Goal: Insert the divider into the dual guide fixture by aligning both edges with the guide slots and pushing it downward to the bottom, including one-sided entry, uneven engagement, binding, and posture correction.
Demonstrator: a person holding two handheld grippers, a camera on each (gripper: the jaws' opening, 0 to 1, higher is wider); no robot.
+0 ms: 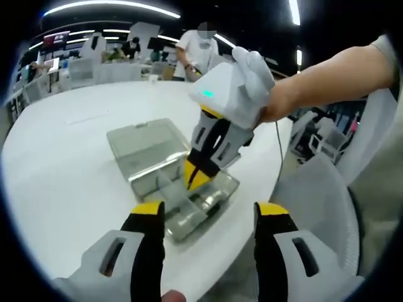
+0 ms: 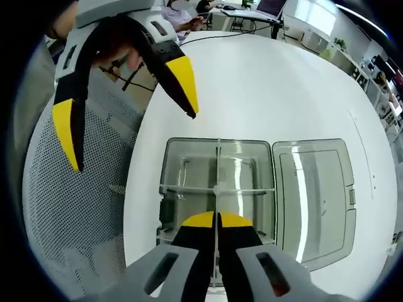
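A clear plastic box [image 2: 173, 182] with slotted walls lies on the white table, its hinged lid [image 2: 315, 195] folded open beside it. A thin clear divider [image 2: 217, 173] stands on edge across the box's middle, crossing another clear divider. My right gripper [image 2: 217, 220] is shut on the near end of that divider. In the left gripper view, the right gripper [image 1: 196, 179] reaches down into the box [image 1: 217, 195], held by a white-gloved hand, with the lid [image 1: 143, 146] behind it. My left gripper [image 1: 210, 214] hangs open in front of the box, holding nothing. It also appears open in the right gripper view, left gripper [image 2: 133, 141].
The box sits close to the round white table's edge [image 1: 252, 207]. A grey mesh chair [image 2: 82, 207] stands just past that edge. Far across the room are desks with monitors and a person in white [image 1: 198, 50].
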